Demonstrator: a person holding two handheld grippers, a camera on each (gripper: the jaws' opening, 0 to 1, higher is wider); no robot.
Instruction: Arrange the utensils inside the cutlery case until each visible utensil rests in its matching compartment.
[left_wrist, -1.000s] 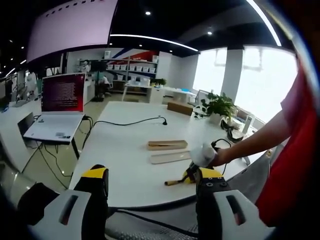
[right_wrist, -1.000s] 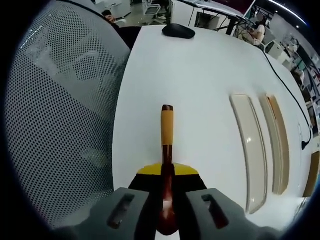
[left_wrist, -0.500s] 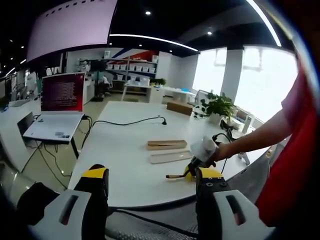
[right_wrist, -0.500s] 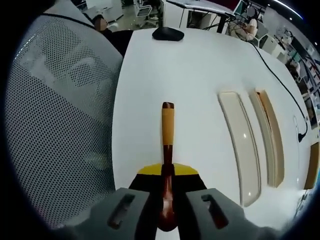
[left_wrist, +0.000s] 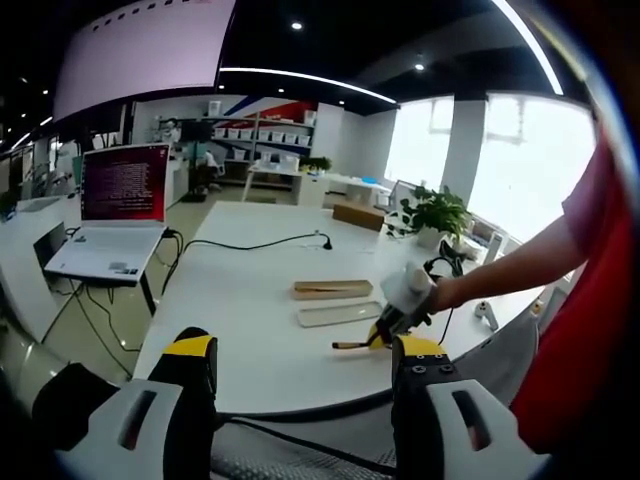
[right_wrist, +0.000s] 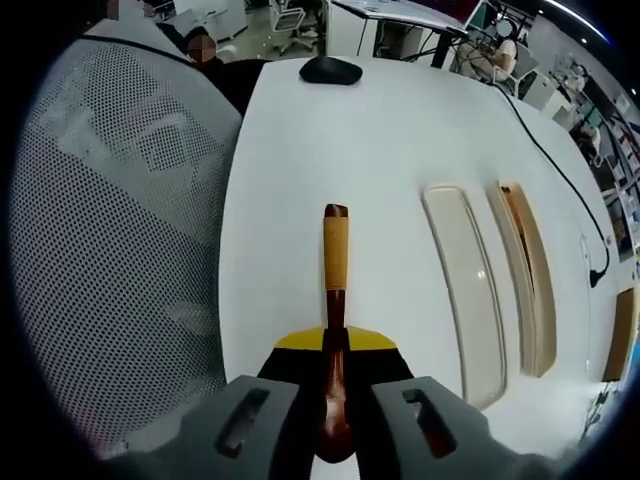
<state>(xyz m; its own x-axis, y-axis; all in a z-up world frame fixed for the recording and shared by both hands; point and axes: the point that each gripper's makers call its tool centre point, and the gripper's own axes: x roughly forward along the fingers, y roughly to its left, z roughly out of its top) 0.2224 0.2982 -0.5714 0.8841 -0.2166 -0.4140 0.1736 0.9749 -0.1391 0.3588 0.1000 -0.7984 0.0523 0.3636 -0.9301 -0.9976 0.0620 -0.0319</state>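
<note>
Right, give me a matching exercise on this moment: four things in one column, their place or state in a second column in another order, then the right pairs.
Things:
1. utensil with the orange handle
2. cutlery case
3. laptop
4. left gripper

Place or state:
A. open, red screen lit, on a side desk
B. clamped in the right gripper, handle pointing away
C. jaws apart, nothing between them
D. lying on the white table beside its pale lid

Pairs: 1-B, 2-D, 3-A, 4-C
</note>
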